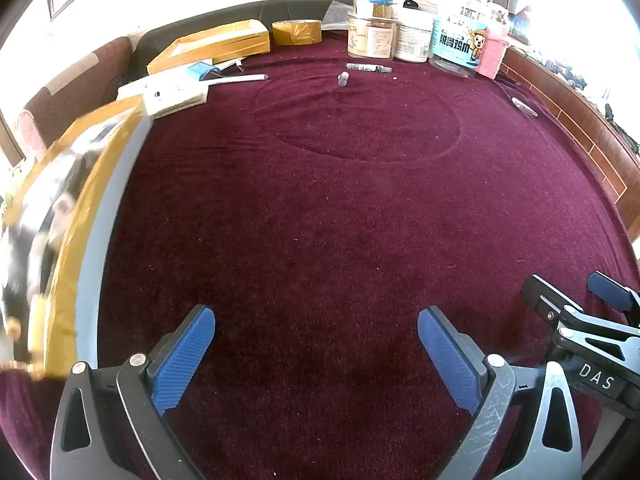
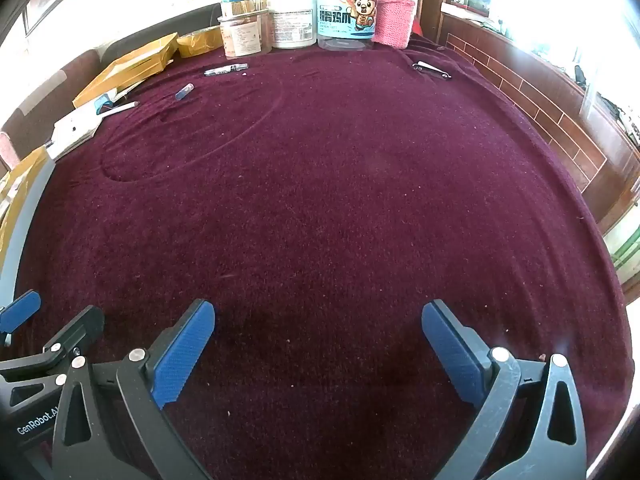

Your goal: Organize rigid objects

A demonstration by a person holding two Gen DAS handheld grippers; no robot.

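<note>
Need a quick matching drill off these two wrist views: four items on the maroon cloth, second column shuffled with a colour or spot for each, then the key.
Column 1
1. tape roll
2. knitted sleeve
3. marker pen
4. left gripper

Column 2
A. pink, round a container at the far right of the jar row
B. jaws open, nothing between the blue pads
C. yellow-brown, at the far edge beside the yellow box
D. lying flat on the cloth in front of the jars

Pairs: 1-C, 2-A, 3-D, 4-B
</note>
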